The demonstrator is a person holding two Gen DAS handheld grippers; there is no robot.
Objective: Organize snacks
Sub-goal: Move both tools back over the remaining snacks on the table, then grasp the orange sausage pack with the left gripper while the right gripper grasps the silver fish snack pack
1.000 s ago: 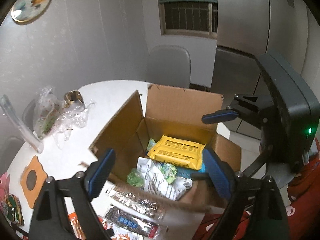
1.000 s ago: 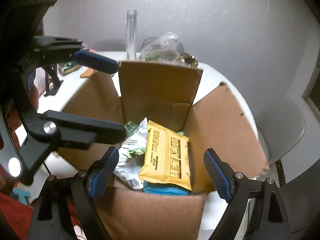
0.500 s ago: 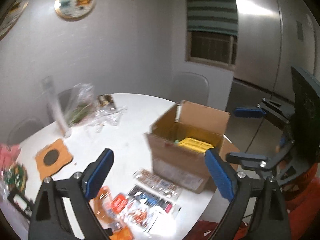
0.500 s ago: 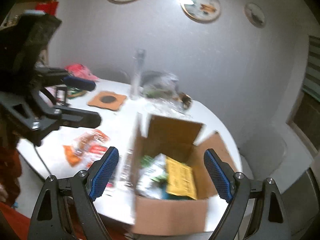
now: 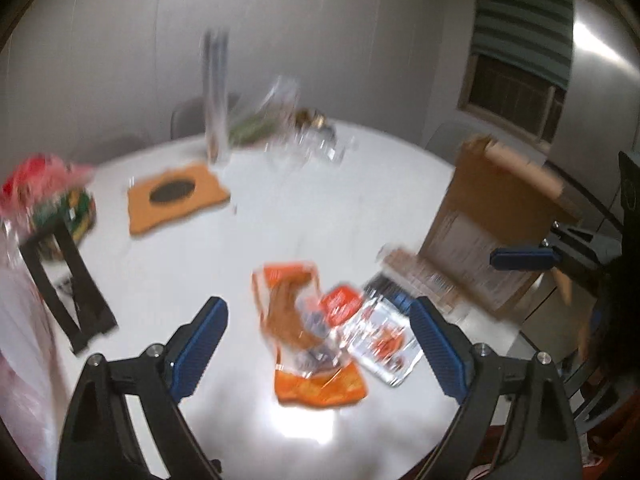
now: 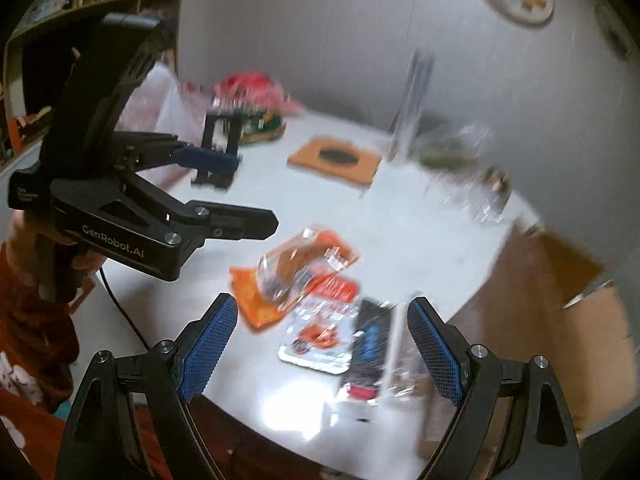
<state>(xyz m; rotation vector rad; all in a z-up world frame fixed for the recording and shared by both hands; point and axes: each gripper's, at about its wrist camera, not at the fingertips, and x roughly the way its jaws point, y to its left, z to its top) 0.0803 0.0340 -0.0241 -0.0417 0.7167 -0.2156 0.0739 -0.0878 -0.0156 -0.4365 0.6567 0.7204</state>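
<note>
Left wrist view — snack packets [image 5: 320, 332] near table edge [image 5: 460, 432], left gripper [image 5: 316, 344] agape

An orange snack bag [image 5: 316, 356] lies flat on the white table, overlapped by a clear packet with red print [image 5: 380, 344]. A dark packet [image 6: 370, 344] lies beside them, near the open cardboard box [image 5: 492, 224].
</note>
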